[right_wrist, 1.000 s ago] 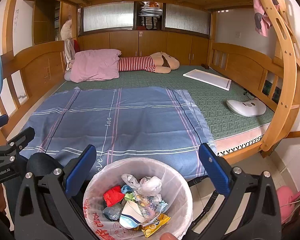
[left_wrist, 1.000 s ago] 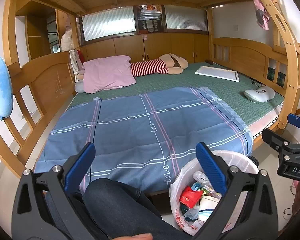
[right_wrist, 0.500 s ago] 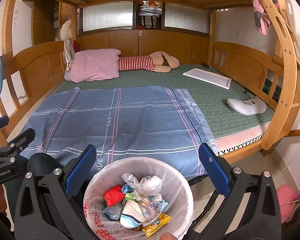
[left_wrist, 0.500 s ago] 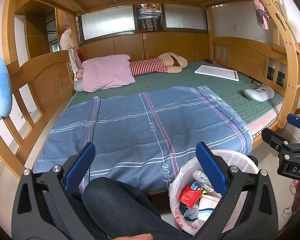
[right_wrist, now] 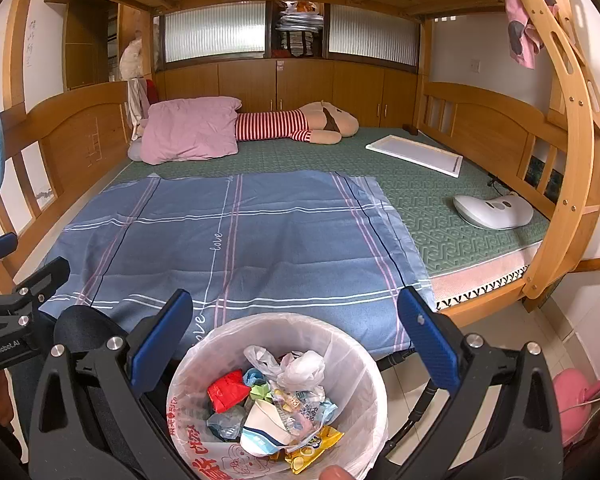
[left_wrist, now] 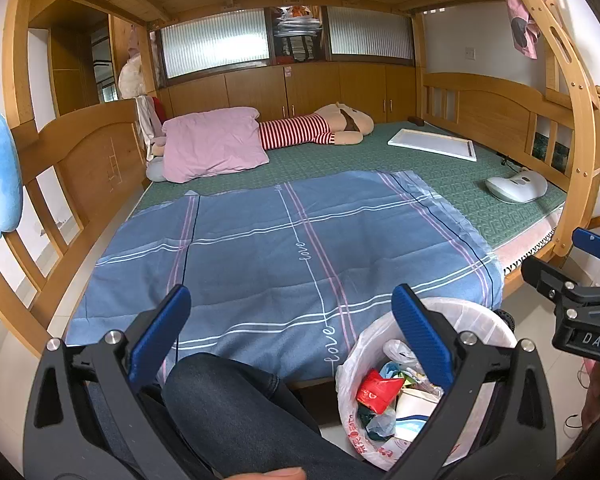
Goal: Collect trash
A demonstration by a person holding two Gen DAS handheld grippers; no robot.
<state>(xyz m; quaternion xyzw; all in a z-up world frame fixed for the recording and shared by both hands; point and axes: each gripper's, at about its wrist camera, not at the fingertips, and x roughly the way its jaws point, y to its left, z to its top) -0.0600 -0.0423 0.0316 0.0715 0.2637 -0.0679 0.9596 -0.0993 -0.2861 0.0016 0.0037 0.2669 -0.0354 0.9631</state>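
A white bin lined with a plastic bag [right_wrist: 356, 364] stands on the floor at the foot of the bed, holding several crumpled wrappers [right_wrist: 276, 404], among them a red one and a white paper cup. My right gripper [right_wrist: 292, 328] hangs open just above it with nothing between its blue pads. In the left wrist view the same bin [left_wrist: 480, 320] sits at lower right, and my left gripper [left_wrist: 292, 320] is open over a dark-trousered knee [left_wrist: 236, 400], nothing held. No loose trash shows on the blue sheet [left_wrist: 284, 248].
The bunk bed carries a pink pillow [right_wrist: 192, 128], a striped plush doll [right_wrist: 296, 124], a white board [right_wrist: 416, 154] and a white device [right_wrist: 492, 210] on a green mat. Wooden rails and a ladder post [right_wrist: 572, 168] frame it. Tiled floor lies to the right.
Almost nothing has moved. Both views shifted very slightly; the grippers stay open and the bin keeps its place.
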